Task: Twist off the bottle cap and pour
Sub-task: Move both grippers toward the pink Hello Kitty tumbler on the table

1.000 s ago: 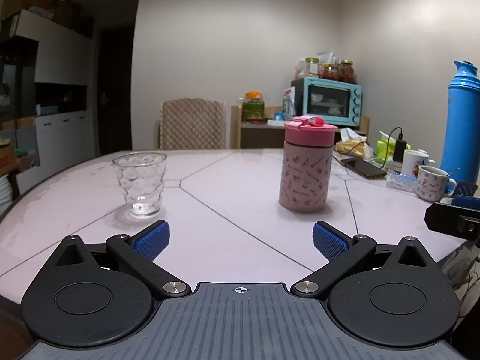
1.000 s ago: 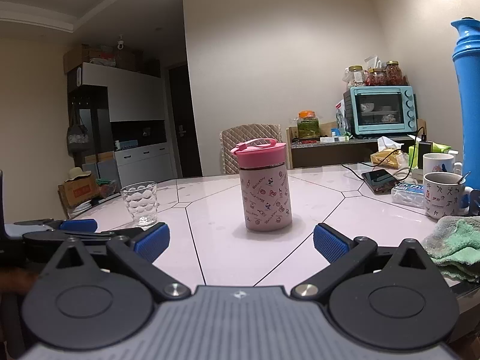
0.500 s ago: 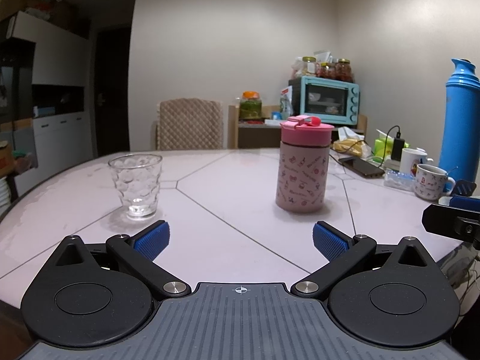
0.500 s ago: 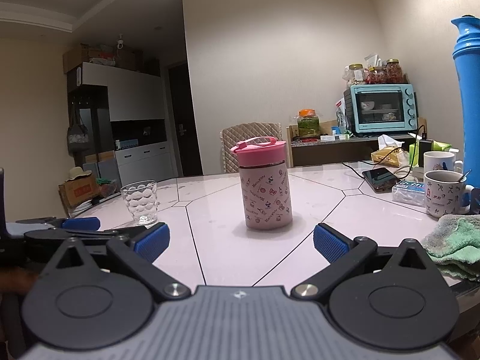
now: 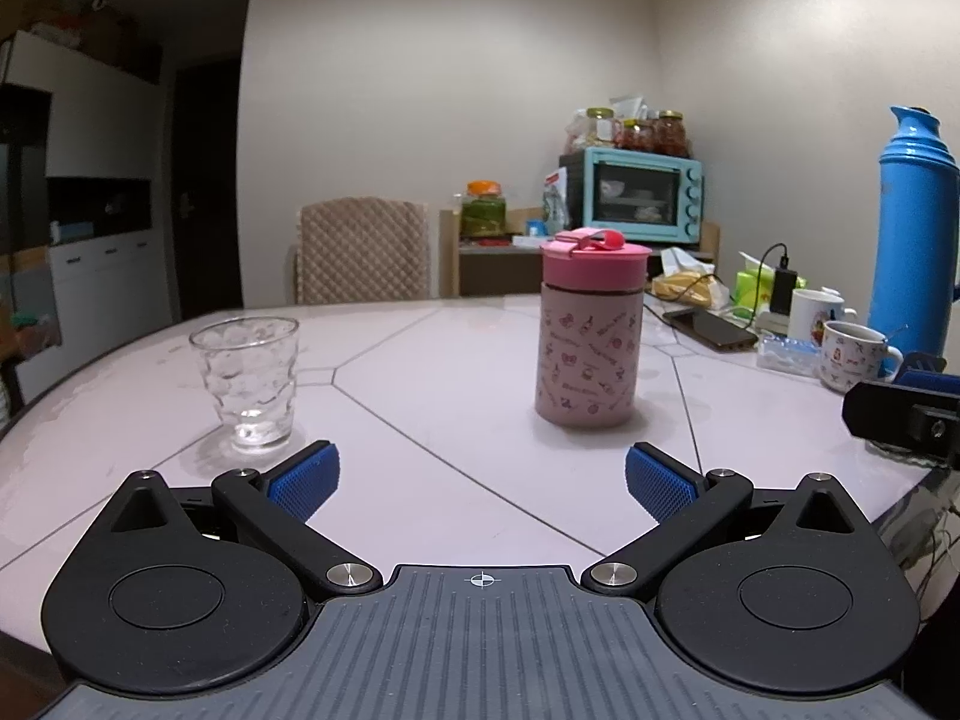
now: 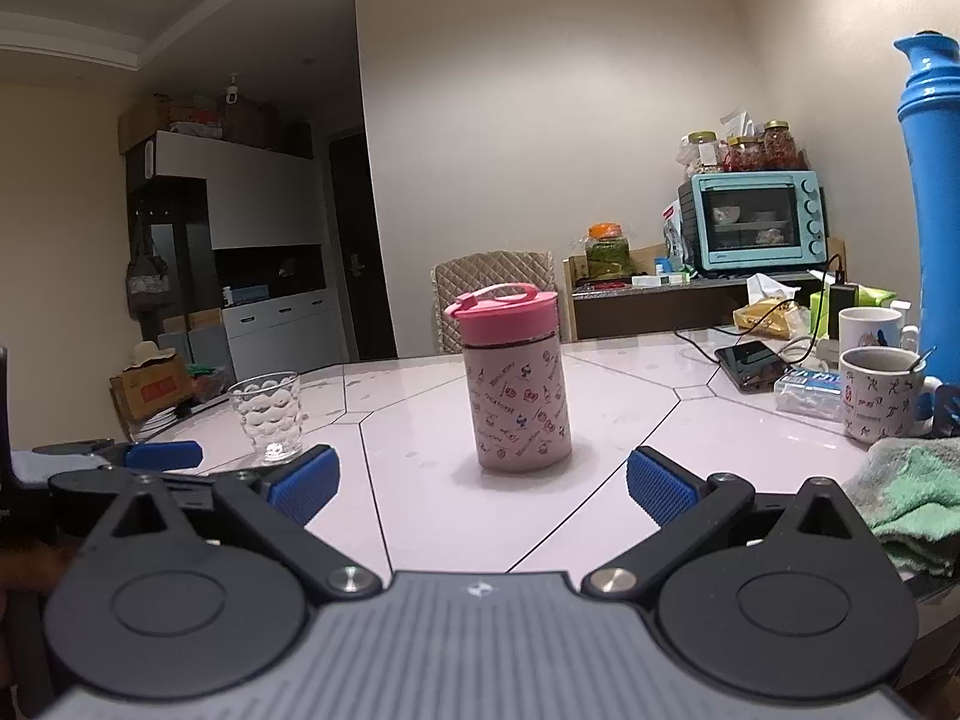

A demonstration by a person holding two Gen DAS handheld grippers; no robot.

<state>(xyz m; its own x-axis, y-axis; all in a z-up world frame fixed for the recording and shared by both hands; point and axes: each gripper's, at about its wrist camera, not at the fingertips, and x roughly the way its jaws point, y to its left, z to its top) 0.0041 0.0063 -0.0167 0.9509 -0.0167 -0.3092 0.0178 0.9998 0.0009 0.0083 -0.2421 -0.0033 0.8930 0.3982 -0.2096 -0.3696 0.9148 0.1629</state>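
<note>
A short pink patterned bottle (image 5: 589,354) with a pink screw cap (image 5: 595,264) stands upright on the white table; it also shows in the right wrist view (image 6: 517,396) with its cap (image 6: 505,313). A clear empty glass (image 5: 247,381) stands to its left, also in the right wrist view (image 6: 268,414). My left gripper (image 5: 478,483) is open and empty, short of the bottle and glass. My right gripper (image 6: 478,483) is open and empty, facing the bottle from a little way off.
At the right stand a tall blue thermos (image 5: 915,240), two mugs (image 6: 879,402), a phone (image 6: 750,363) with a cable, and a green cloth (image 6: 912,501) at the table edge. A chair (image 5: 360,258) and a blue toaster oven (image 5: 636,195) are behind the table.
The left wrist view has tilted down slightly, so bottle and glass sit a little lower and left in frame. The right gripper has barely moved. Both grippers stay open.
</note>
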